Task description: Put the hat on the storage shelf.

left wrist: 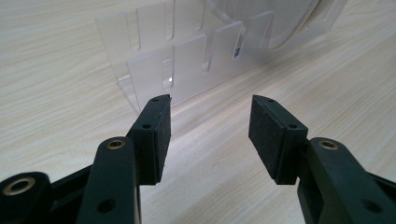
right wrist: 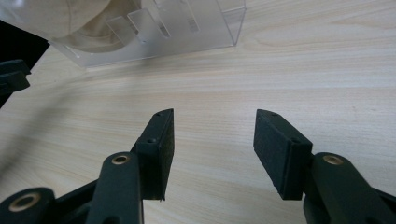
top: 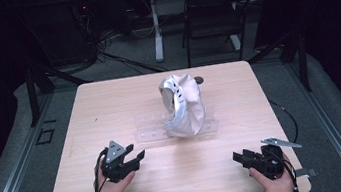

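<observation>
No legible text anywhere. Small dark label marks on the clear rack [right wrist: 187, 25], like a barcode; too blurred to read.

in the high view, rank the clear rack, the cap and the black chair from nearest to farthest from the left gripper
1. clear rack: up and right of the left gripper, mid-table.
2. cap: on the rack, farther right.
3. black chair: on the floor beyond the table.
</observation>
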The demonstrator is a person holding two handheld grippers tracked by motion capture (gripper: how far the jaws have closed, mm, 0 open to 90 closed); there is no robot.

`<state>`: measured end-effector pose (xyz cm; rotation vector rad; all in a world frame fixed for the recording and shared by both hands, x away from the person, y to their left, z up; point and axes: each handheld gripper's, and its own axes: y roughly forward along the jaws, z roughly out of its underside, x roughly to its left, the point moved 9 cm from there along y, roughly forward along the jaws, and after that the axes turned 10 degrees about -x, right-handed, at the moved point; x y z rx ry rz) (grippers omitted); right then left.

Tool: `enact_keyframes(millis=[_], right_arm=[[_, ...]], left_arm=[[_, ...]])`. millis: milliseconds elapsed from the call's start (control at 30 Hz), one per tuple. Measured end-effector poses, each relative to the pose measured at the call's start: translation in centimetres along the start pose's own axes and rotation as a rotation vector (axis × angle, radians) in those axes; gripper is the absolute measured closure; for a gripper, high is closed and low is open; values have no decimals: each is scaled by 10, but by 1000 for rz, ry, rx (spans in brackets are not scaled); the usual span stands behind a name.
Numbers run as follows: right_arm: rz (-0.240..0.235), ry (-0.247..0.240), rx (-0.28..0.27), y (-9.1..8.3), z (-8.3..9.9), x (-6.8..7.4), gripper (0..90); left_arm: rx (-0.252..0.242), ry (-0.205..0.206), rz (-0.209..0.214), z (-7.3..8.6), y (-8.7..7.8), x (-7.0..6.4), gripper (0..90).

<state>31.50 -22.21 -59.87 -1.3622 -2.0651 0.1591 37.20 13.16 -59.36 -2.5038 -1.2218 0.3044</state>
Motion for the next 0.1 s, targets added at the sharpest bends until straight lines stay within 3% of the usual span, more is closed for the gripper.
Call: enact_keyframes(millis=[100], right_arm=[[1,-16,1,-1,-1,2,479]], left_arm=[[-18,-2,12,-3,1,-3,495]])
